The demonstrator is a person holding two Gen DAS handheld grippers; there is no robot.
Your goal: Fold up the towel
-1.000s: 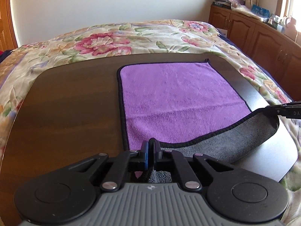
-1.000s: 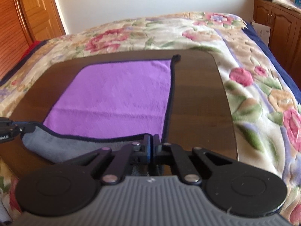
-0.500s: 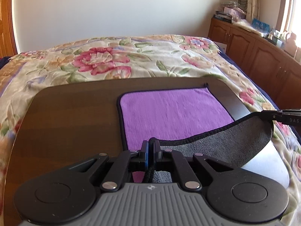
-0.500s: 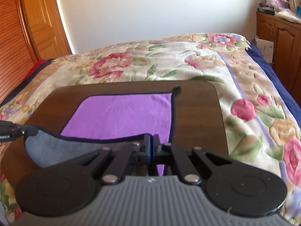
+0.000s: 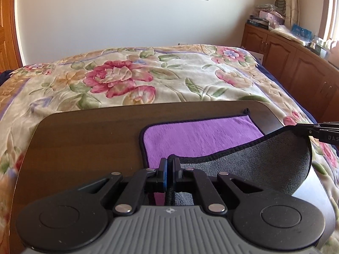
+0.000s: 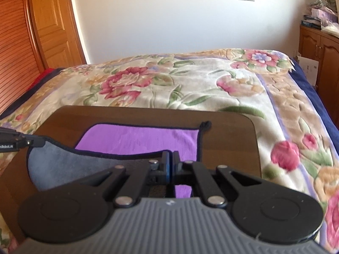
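Note:
A towel, purple on top and grey underneath with a black hem, lies on a dark wooden table. My left gripper is shut on the towel's near left corner. My right gripper is shut on the near right corner; it also shows at the right edge of the left wrist view. The near edge is lifted, so the grey underside hangs between the two grippers. The far part of the towel still lies flat, with a small loop at its far right corner.
The table stands over a bed with a floral blanket. Wooden cabinets with clutter on top run along the right wall. A wooden door is at the left. The table's bare left part lies beside the towel.
Both grippers have risen and carried the near edge up and forward. More grey underside shows and less purple top is visible. The view now tilts more toward the wall.

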